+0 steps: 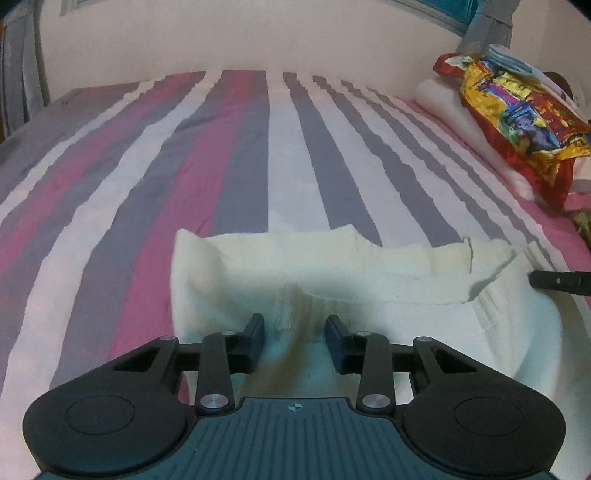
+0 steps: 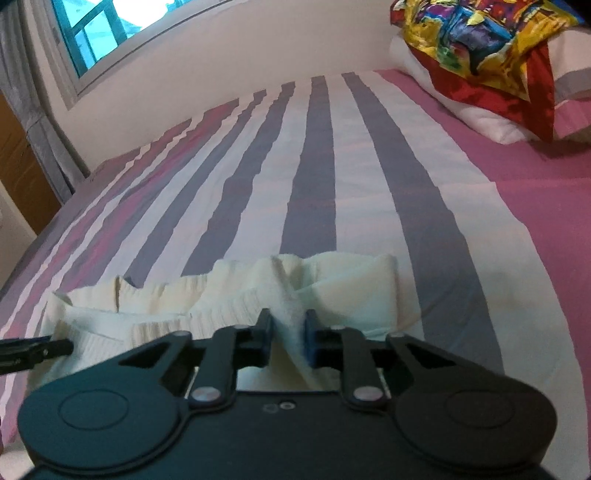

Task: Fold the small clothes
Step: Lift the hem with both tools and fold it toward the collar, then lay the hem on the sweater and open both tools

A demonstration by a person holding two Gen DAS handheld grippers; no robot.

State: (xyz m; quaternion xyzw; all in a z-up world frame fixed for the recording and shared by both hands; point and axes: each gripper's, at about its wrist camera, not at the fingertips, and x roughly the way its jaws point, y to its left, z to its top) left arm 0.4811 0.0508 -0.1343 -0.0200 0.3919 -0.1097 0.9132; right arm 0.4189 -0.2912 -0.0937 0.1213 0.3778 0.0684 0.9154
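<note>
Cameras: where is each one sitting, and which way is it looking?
Left wrist: on the left gripper, facing down the striped bed; its fingers straddle the cream garment.
Right wrist: on the right gripper, facing the same way; its fingers pinch a fold.
Both show the garment, bed, colourful pillow and each other's fingertip.

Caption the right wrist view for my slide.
Right tool pinching a raised fold of cream ribbed knit garment on a pink, grey and white striped bedsheet.

Dim, soft indoor light with a pink-purple cast; window point(image 2: 96, 33) blown out. Strong fisheye bending at edges. Slightly soft, noisy throughout.
</note>
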